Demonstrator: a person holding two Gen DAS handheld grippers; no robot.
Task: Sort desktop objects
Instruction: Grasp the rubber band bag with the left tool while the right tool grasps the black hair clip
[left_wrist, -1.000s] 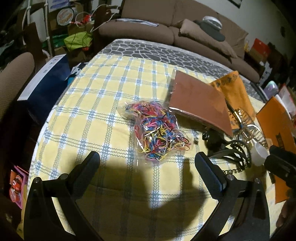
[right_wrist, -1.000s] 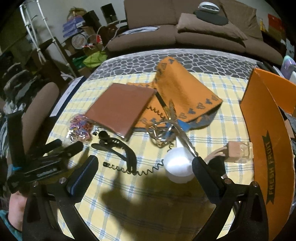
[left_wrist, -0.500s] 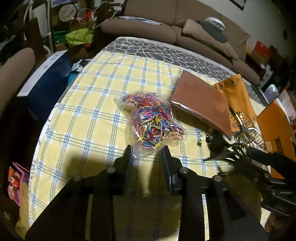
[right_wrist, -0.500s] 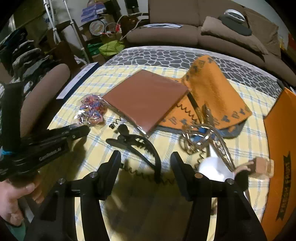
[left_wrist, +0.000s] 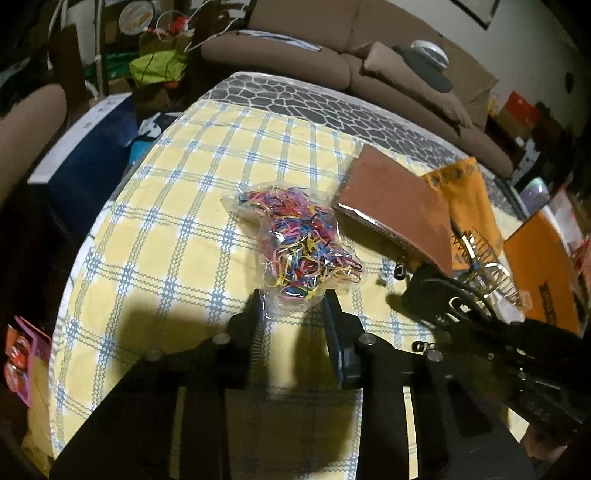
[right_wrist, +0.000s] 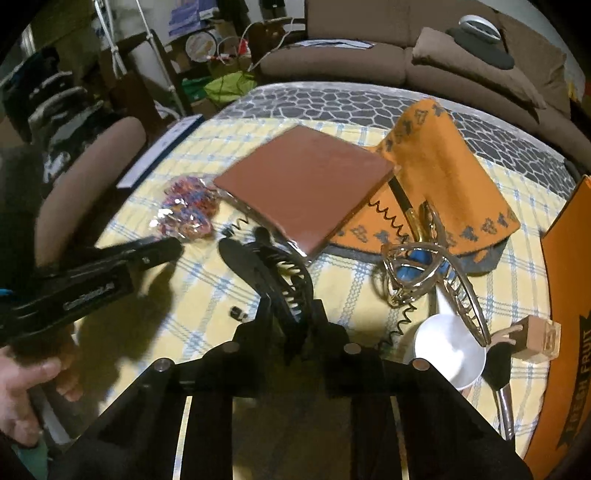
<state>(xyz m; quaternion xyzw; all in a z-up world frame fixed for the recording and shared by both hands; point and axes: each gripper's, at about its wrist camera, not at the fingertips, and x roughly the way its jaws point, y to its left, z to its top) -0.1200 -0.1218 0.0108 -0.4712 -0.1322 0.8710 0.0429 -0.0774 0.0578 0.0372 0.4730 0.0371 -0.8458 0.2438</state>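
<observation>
Biggest risk here is the left gripper (left_wrist: 293, 306) only pinching the thin plastic edge of the bag of rubber bands (left_wrist: 295, 251). It's slippery, so a lift could let it slide out or tear. The bag sits mid-frame on the checked worktop (left_wrist: 177, 221), its near corner between the left fingers, which look closed on it. In the right view, the right gripper (right_wrist: 290, 314) is closing on the black hair clip (right_wrist: 269, 273), bottom center, whose curved teeth could twist loose or snag the coiled cord (right_wrist: 402, 317).
</observation>
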